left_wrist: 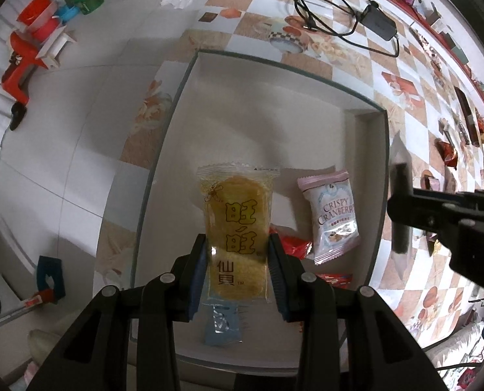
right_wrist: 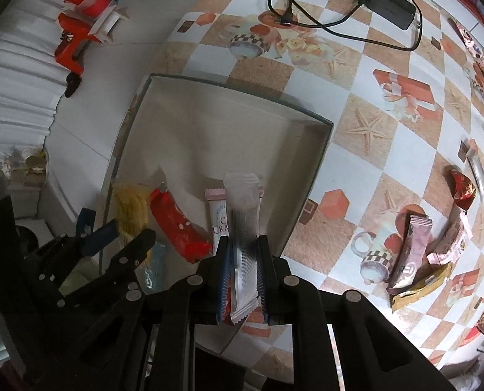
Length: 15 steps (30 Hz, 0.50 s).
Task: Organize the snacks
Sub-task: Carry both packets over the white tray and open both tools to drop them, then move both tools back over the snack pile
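box's far half (left_wrist: 258, 123) bare, packets (left_wrist: 331, 215) nearside

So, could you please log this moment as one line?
left claw: shut on yellow cracker pack | right claw: shut on silver packet | both over box

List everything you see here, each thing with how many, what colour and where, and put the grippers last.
box: one, beige, on the table's near corner.
rice cracker pack: one, yellow, held over the box.
cranberry pack: one, pink and white, lying in the box.
red pack: one, lying in the box.
blue pack: one, in the box under the cracker pack.
silver stick pack: one, held over the box's edge.
loose snack packs: a small pile, pink, gold and red, on the tablecloth.
tablecloth: one, orange and white check.
charger and cable: one, black, far side of table.
left gripper: black, gripping the cracker pack.
right gripper: black, gripping the stick pack.
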Tool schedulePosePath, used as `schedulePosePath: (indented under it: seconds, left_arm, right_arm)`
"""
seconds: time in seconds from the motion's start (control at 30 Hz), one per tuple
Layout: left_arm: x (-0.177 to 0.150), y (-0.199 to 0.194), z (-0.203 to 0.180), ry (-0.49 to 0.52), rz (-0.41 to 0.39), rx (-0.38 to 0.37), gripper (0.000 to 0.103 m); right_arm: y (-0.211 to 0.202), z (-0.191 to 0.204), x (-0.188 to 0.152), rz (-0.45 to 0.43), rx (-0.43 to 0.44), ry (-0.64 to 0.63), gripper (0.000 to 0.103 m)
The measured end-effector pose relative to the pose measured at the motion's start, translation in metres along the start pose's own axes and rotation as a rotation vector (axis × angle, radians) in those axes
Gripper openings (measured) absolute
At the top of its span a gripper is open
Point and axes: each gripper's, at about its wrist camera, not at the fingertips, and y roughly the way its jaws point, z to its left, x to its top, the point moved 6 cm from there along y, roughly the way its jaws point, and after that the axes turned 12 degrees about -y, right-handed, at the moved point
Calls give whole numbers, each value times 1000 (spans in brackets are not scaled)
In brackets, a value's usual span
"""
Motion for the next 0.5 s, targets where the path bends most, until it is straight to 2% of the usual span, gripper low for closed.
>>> schedulePosePath:
  seconds: [0.37,0.43,0.5]
  left_arm:
    - [-5,7,-2,4,19,11,40]
    - [-6,8,-1,4,21,17,47]
    - [-6,7,-1,4,12,30,64]
  right_arm:
    - [13,12,3,24,15,-29,17]
    - [14,13,2,33,16,-35,17]
    - [16,14,1,41,17,-37,17]
